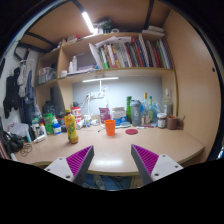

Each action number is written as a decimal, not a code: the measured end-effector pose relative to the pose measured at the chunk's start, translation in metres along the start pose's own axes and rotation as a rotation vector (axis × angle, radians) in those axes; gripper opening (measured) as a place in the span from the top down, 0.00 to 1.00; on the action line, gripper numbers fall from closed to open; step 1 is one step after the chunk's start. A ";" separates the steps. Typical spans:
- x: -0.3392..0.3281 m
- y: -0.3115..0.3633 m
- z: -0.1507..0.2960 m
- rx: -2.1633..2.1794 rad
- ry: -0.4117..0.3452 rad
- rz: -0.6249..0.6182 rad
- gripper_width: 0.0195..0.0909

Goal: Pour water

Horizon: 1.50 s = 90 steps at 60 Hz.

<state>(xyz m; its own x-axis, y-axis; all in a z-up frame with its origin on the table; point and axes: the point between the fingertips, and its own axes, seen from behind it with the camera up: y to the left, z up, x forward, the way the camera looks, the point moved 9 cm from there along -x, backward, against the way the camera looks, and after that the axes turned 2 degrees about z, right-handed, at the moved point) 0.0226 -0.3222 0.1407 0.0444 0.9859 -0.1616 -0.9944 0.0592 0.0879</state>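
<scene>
Wooden desk [110, 150] under a bookshelf [120, 55], gripper [111, 160] held above it with purple pads [79, 158] spread wide and nothing between them, orange cup [110, 127] beyond the fingers, clear water bottle [136, 112] just beside it

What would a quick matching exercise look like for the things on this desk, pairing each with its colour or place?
Things:
1. cup
2. bottle with the yellow label
3. books
4. fingers' pads

Descriptions:
A. lined up on the shelf above the desk
B. magenta, spread apart with nothing between them
C. orange, standing mid-desk beyond the fingers
D. standing on the desk to the left of the cup

Pairs: 1-C, 2-D, 3-A, 4-B

The gripper is open and hangs over the near edge of the desk, short of everything on it.
</scene>
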 end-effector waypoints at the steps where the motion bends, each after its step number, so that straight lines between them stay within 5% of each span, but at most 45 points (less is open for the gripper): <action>1: 0.000 -0.001 0.001 -0.003 -0.003 -0.004 0.10; 29: 0.036 0.030 -0.006 -0.044 0.009 0.028 0.10; 45: 0.138 0.162 -0.002 -0.092 -0.058 0.186 0.10; 70: 0.312 0.229 0.000 -0.027 0.008 0.072 0.10; 72: 0.321 0.230 -0.001 -0.009 0.015 0.067 0.13; 75: 0.332 0.233 -0.004 0.009 0.032 0.067 0.47; 90: 0.346 0.238 -0.006 -0.068 0.009 0.131 0.72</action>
<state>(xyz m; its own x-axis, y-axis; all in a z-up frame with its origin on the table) -0.1992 0.0320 0.1003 -0.0867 0.9829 -0.1624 -0.9958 -0.0809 0.0419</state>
